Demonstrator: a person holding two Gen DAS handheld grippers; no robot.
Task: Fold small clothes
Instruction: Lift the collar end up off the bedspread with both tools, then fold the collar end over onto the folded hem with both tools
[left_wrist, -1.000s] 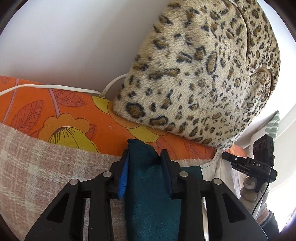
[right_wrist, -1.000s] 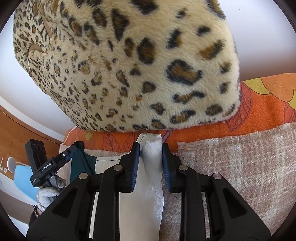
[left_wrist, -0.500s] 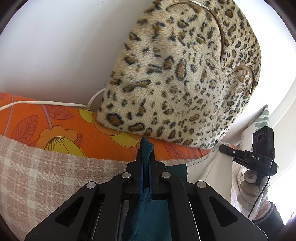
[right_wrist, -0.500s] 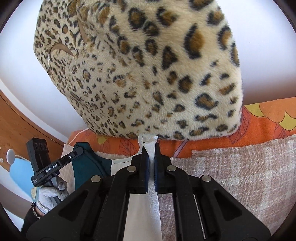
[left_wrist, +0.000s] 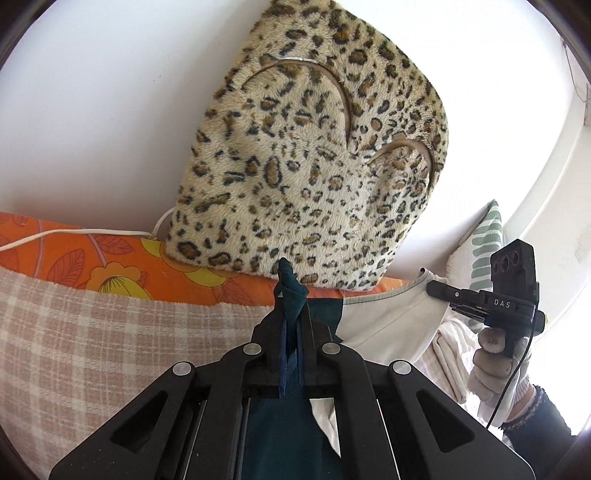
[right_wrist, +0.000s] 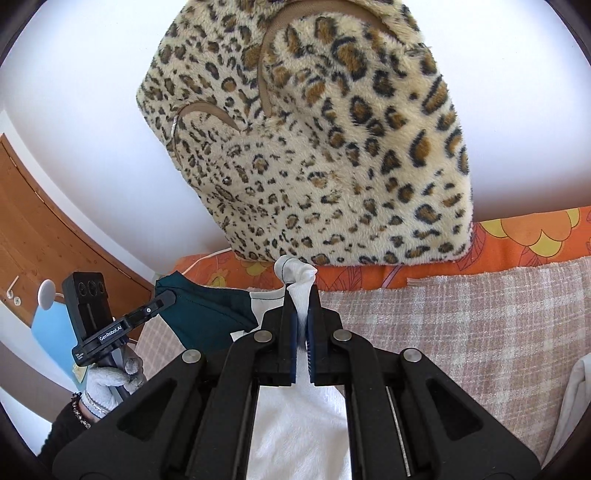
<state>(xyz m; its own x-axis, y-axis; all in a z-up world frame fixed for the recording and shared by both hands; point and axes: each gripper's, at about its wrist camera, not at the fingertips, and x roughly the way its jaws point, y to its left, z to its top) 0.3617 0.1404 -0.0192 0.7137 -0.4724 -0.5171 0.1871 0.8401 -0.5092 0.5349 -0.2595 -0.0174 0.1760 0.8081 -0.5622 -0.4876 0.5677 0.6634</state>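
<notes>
A small garment, part teal (left_wrist: 325, 312) and part white (left_wrist: 388, 321), hangs lifted between both grippers above a plaid blanket (left_wrist: 92, 350). My left gripper (left_wrist: 291, 314) is shut on a bunched teal corner, and a tuft pokes out past the tips. My right gripper (right_wrist: 301, 306) is shut on a bunched white corner (right_wrist: 295, 271), with the white cloth running down under the jaws. The right wrist view shows the left gripper (right_wrist: 162, 297) at the left, pinching the teal part (right_wrist: 203, 314). The left wrist view shows the right gripper (left_wrist: 436, 288) at the right, in a gloved hand (left_wrist: 491, 373).
A leopard-print cushion (left_wrist: 314, 166) leans on the white wall just behind. Under it lie an orange floral sheet (left_wrist: 92, 258) and a white cable (left_wrist: 74, 232). A green-striped pillow (left_wrist: 484, 243) and a pale cloth (left_wrist: 450, 350) lie at the right. A wooden door (right_wrist: 33, 221) stands far left.
Both grippers went from open around the cloth to shut on it. Both then rose with the garment's corners, so the cushion sits farther back and lower in view.
</notes>
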